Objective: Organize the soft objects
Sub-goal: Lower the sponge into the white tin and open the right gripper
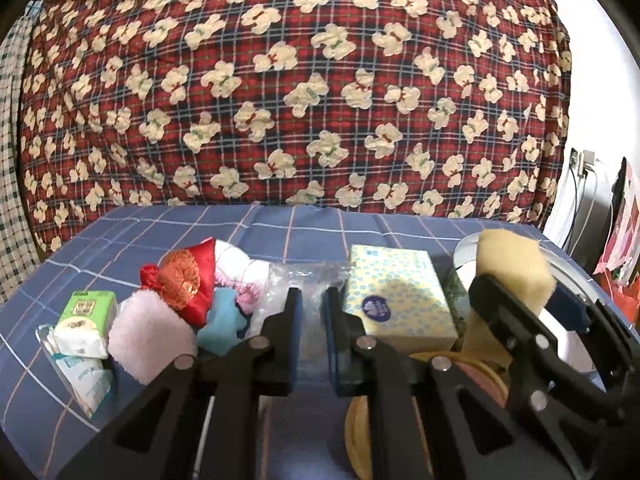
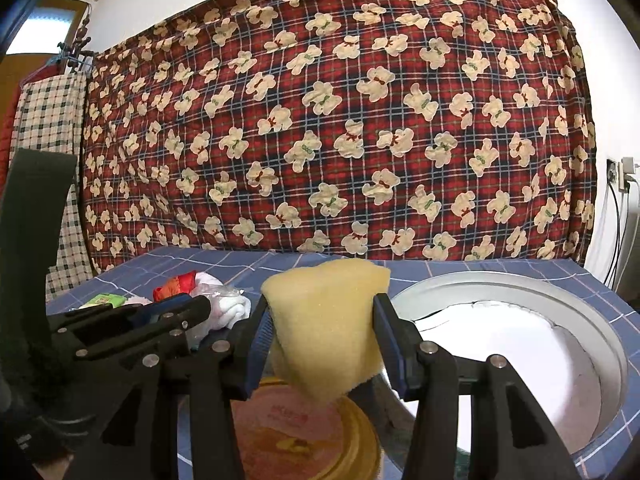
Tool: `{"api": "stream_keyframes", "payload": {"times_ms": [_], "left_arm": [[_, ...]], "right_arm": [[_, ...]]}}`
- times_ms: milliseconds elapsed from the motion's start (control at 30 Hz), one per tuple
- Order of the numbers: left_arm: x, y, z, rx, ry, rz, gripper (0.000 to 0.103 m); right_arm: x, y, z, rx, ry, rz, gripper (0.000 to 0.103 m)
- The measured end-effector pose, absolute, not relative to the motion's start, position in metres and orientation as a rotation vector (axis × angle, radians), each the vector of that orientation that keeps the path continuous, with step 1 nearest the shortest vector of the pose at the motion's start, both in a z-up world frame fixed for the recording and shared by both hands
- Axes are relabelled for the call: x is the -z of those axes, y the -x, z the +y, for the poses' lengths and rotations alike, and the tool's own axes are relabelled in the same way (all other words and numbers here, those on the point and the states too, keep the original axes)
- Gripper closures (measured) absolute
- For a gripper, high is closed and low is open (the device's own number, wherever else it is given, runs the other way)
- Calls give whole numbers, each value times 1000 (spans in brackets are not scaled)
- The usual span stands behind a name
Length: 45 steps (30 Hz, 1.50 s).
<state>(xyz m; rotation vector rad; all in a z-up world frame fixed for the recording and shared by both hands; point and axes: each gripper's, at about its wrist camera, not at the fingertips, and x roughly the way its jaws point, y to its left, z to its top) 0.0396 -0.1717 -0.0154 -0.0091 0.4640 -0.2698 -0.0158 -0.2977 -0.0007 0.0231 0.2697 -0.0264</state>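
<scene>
One yellow sponge (image 2: 328, 320), squashed and creased, is sitting clamped in the right gripper (image 2: 320, 344) beside the one round metal tin (image 2: 520, 292), while the left gripper (image 1: 312, 336), jaws together and empty, is hovering over a pile with one tissue box (image 1: 396, 292) and one red pouch (image 1: 184, 280).

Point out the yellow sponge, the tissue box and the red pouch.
yellow sponge (image 2: 326, 332): right wrist view, middle of its front face, between the pads.
tissue box (image 1: 396, 288): left wrist view, centre of its dotted top.
red pouch (image 1: 188, 280): left wrist view, on its orange embroidered middle.
</scene>
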Motion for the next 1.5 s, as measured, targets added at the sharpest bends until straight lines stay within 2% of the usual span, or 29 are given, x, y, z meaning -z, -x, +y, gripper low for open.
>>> {"api": "stream_keyframes", "payload": {"times_ms": [433, 567, 667, 1067, 1167, 1200, 1233, 1300, 1400, 1500], "left_arm": [[-16, -39, -220, 402, -16, 526, 94], [-22, -45, -241, 464, -16, 599, 94], [-24, -53, -260, 507, -21, 677, 94], [-27, -65, -327, 586, -120, 770, 92], [-21, -65, -341, 582, -167, 780, 78], [-20, -65, -344, 572, -178, 784, 62], [-20, -65, -345, 571, -180, 783, 57], [-20, -64, -343, 564, -178, 763, 52], [-22, -64, -338, 560, -159, 759, 40], [-25, -62, -333, 549, -144, 736, 35]], "right_arm": [[-31, 30, -350, 105, -72, 251, 51], [-36, 32, -382, 171, -103, 284, 50], [-34, 29, -406, 214, -128, 332, 50], [-11, 25, -457, 277, -176, 464, 48], [-8, 25, -463, 289, -186, 477, 44], [-6, 25, -466, 296, -191, 479, 37], [-5, 26, -469, 298, -202, 478, 36], [-4, 28, -474, 312, -219, 468, 25], [-3, 32, -480, 318, -239, 457, 21], [-5, 37, -480, 313, -249, 427, 21]]}}
